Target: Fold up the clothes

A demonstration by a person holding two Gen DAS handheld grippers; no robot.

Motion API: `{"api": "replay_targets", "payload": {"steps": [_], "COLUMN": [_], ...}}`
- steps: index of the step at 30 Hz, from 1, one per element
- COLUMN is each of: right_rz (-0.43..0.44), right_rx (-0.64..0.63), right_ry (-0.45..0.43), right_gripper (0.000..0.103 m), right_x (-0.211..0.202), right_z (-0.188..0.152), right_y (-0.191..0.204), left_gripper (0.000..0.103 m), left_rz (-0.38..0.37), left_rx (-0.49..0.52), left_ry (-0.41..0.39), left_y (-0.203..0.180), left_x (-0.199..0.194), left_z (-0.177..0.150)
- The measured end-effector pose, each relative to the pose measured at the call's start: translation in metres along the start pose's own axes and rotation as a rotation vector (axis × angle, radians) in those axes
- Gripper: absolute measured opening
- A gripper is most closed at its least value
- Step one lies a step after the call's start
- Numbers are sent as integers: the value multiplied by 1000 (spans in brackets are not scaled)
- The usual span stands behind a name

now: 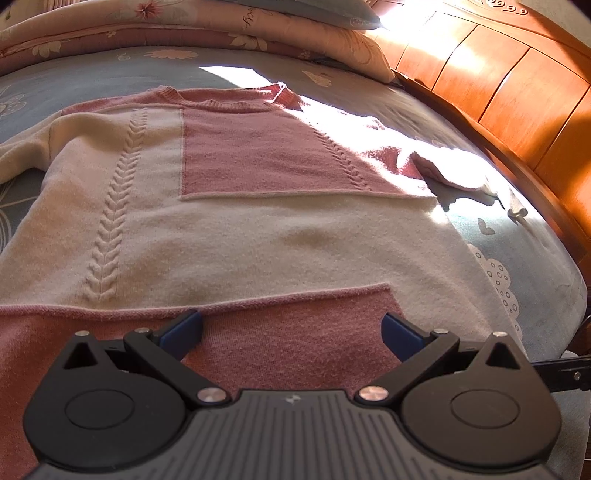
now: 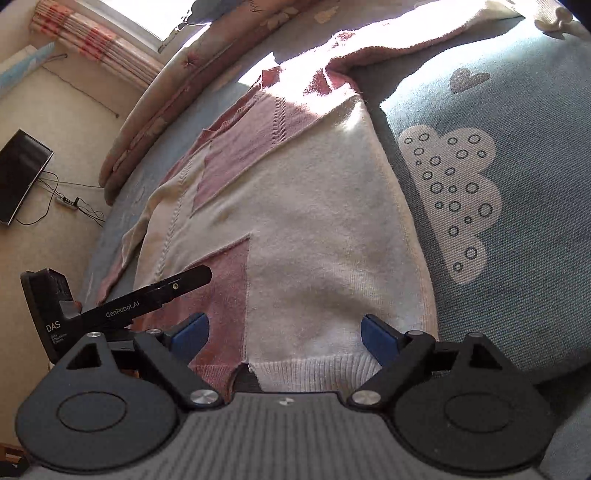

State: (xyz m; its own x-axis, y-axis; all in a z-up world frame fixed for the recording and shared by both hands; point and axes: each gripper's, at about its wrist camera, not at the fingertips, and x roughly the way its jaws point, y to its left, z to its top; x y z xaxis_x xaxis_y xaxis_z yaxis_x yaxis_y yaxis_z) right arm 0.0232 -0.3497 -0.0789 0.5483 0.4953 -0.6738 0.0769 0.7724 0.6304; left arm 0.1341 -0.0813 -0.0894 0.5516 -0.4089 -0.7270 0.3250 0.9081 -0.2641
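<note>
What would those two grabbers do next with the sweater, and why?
Probably lower both and close the jaws on the hem: the sweater lies flat on the bed, and the left gripper and right gripper hang open over its bottom edge, holding nothing.

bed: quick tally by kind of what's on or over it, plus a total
sweater, pink and cream, spread flat on the bedsheet: 1
folded floral quilt at the far edge: 1
pillow on top of the quilt: 1
tongs, left and right, both open above the sweater's hem: 2
total: 5
</note>
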Motion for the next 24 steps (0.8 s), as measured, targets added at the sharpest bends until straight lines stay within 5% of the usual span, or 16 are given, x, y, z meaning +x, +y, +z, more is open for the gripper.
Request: {"api": "replay_targets", "payload": {"steps": [6,13,18,24], "right_rz": [15,-154,-305,-378], "right_rx": [41,-201,-322,-397], "right_ry": [-21,-117,-70,-73], "right_gripper": [92,98,99,103], "right_x": [-23,-14,30,47], "right_z": [-17,7,11,-6], "right_y": [-9,36,49,52], "left_gripper": [102,102,102,102], "left_rz": [-23,-19,-73,-95], "left_rx": [-16,47,35,49], "left_ry": [-24,-59,-97,-117], "left_y": [3,0,10,12], "left_x": [-2,-3,-8,-8], "left_z": [-3,-11,-16,-18]}}
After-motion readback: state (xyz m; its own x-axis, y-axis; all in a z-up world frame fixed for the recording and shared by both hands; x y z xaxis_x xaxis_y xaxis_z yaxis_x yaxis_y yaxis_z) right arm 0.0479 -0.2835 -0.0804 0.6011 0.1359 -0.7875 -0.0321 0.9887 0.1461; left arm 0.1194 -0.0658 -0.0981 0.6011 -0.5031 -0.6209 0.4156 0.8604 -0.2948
